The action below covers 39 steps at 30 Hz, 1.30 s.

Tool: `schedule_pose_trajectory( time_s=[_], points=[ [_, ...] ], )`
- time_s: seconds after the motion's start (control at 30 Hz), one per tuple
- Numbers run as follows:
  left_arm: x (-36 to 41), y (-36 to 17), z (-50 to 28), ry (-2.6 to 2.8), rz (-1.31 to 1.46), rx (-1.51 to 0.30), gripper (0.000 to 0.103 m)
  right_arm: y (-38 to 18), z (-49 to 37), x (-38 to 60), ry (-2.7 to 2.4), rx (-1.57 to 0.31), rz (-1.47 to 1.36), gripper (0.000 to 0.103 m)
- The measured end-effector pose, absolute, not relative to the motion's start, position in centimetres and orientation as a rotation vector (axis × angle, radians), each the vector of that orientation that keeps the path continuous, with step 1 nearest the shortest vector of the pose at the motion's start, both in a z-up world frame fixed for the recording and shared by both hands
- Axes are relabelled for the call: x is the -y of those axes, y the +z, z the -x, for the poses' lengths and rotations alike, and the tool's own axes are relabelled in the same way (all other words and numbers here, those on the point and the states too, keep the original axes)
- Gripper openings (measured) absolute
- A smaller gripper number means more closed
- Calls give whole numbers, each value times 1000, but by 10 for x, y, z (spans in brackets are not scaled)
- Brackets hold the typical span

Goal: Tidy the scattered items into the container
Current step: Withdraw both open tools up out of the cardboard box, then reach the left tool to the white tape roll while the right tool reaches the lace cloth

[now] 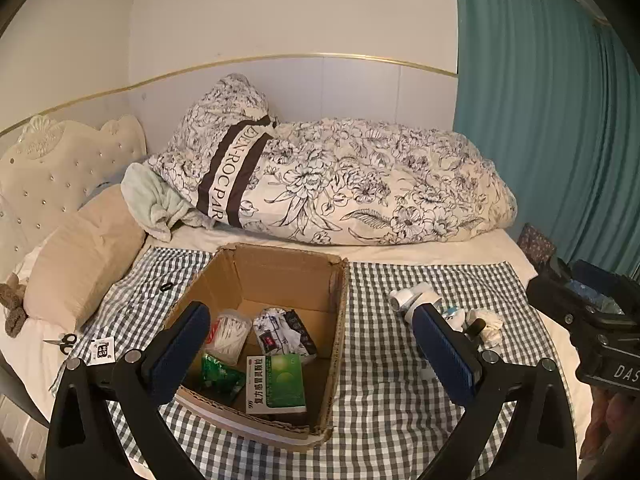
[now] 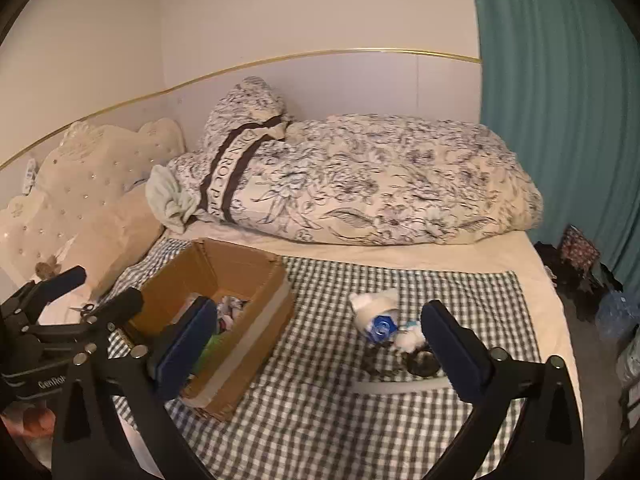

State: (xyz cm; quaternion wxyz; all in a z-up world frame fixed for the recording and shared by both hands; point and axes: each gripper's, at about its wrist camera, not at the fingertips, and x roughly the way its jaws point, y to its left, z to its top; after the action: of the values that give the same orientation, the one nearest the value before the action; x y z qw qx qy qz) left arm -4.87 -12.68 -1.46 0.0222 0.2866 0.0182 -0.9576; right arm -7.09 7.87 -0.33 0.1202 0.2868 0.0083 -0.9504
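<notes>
An open cardboard box (image 1: 340,320) stands on a checked cloth (image 1: 380,380) on the bed. It holds a green medicine box (image 1: 276,384), a green packet (image 1: 220,376), a tub of cotton swabs (image 1: 230,330) and a patterned packet (image 1: 280,332). My left gripper (image 1: 316,352) is open and empty above the box's near side. To the right lie a white bottle (image 1: 412,300) and white socks (image 1: 486,322). My right gripper (image 2: 320,352) is open and empty, near the bottle (image 2: 376,312) and socks (image 2: 410,338). The box (image 2: 248,308) shows at its left.
Scissors (image 1: 62,342), a small card (image 1: 102,350) and a black ring (image 1: 166,287) lie left of the box. A floral duvet (image 1: 340,176) and beige pillow (image 1: 80,260) fill the back. A teal curtain (image 1: 540,100) hangs at the right. Bags (image 2: 580,264) stand on the floor.
</notes>
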Motion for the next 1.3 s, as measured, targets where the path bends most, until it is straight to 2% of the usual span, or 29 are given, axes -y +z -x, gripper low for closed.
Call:
schedule_pose_trajectory(
  time_s=[0.67,1.3],
  points=[
    [85,-14,42,-3018,-891,-40,103,-13,50,-162,-2889,45,-921,103],
    [46,-53,79,-3028,-1029,25,103,-47,72,-211,-2928,109,-1048,103]
  ],
)
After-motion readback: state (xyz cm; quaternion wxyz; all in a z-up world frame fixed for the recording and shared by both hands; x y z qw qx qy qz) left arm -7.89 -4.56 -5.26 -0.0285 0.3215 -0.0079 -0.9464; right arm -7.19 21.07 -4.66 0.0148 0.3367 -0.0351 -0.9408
